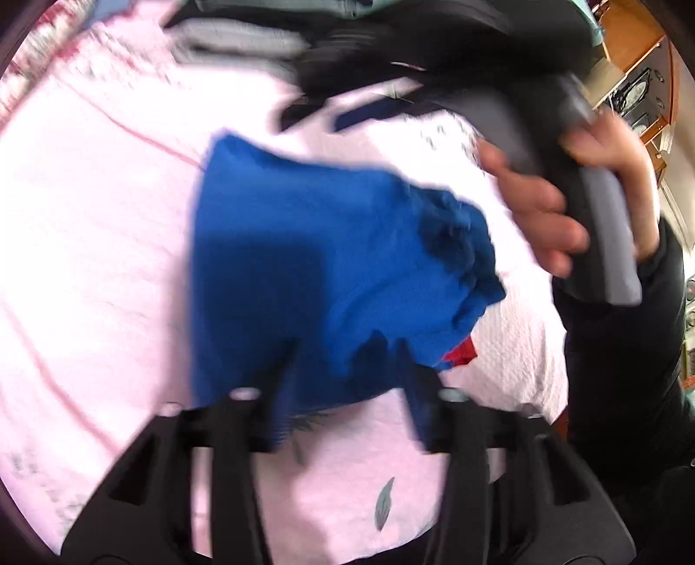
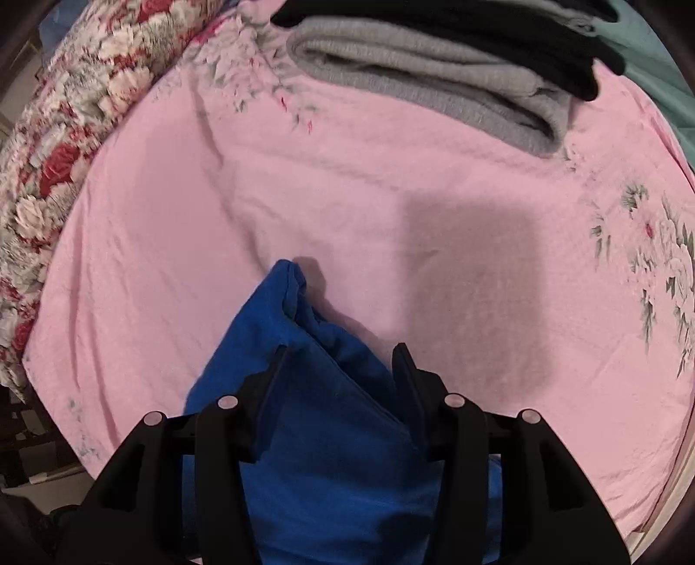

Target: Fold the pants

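Blue pants (image 1: pixel 312 260) lie bunched on the pink bedsheet (image 1: pixel 87 243), with a bit of red (image 1: pixel 461 353) at their near right edge. The left wrist view is motion-blurred. My left gripper (image 1: pixel 347 347) is open, its fingers straddling the pants' near edge. The right gripper's grey handle (image 1: pixel 608 226) shows at the right of that view, held by a hand (image 1: pixel 538 208). In the right wrist view my right gripper (image 2: pixel 341 352) is open, with the blue pants (image 2: pixel 330 434) lying between and under its fingers; a pointed fold reaches forward.
Folded grey (image 2: pixel 434 87) and black (image 2: pixel 499 34) garments are stacked at the far side of the sheet (image 2: pixel 217 195). A floral quilt (image 2: pixel 65 130) runs along the left. A teal cloth (image 2: pixel 660 87) sits far right. A wooden cabinet (image 1: pixel 643 87) stands beyond the bed.
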Tool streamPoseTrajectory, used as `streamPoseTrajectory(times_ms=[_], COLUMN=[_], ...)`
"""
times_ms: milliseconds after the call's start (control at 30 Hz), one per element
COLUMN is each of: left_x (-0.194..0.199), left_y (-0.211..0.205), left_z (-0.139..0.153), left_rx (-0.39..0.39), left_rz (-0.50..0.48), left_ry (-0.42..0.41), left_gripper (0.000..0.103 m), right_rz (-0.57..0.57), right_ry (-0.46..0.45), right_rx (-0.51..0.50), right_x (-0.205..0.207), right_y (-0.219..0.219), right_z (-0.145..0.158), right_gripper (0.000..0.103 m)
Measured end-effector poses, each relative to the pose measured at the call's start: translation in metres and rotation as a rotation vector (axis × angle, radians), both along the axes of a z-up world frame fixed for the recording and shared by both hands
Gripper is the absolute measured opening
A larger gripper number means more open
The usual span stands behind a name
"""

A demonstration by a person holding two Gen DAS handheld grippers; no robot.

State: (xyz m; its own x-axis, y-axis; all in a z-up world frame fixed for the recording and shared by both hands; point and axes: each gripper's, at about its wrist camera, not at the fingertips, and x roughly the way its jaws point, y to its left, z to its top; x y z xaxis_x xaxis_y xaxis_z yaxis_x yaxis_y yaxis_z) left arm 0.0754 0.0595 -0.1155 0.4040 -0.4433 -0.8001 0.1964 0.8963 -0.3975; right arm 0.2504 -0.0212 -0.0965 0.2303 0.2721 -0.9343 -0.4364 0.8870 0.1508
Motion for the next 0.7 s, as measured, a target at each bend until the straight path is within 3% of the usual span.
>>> streamPoseTrajectory(times_ms=[33, 67, 100, 167, 300, 467, 567, 700], left_x=[-0.003, -0.007, -0.01, -0.01, 0.007, 0.044, 0.064, 0.077], left_y=[0.008, 0.02, 0.033, 0.056, 0.084, 0.071, 0.054, 0.037], left_z=[0.007, 0.017, 0.024, 0.028, 0.009, -0.03, -0.06, -0.063], left_rx=[0.005, 0.008, 0.006, 0.007, -0.067, -0.197, -0.213, -0.243], left_rz=[0.026, 0.067, 0.105, 0.179, 0.236, 0.145, 0.116, 0.08], left_ry=[-0.027, -0.061, -0.082, -0.078, 0.017, 0.149, 0.24, 0.245], left_gripper=[0.077, 0.08, 0.083, 0.084, 0.084, 0.084, 0.084, 0.086], right_rz=[-0.016, -0.037, -0.068, -0.111, -0.189, -0.331, -0.428, -0.455], right_ry=[-0.027, -0.054, -0.082, -0.127, -0.152, -0.031, 0.044, 0.068], right_rx=[0.039, 0.08, 0.129, 0.182, 0.226, 0.342, 0.427, 0.463], right_x=[-0.007, -0.015, -0.026, -0.051, -0.118, -0.18, -0.207, -0.218], right_y=[-0.013, -0.027, -0.045, -0.078, -0.142, -0.194, -0.223, -0.232], right_z=[0.015, 0.029, 0.044, 0.056, 0.042, -0.015, -0.039, -0.043], right_gripper=[0.052, 0.057, 0.07, 0.086, 0.088, 0.088, 0.088, 0.088])
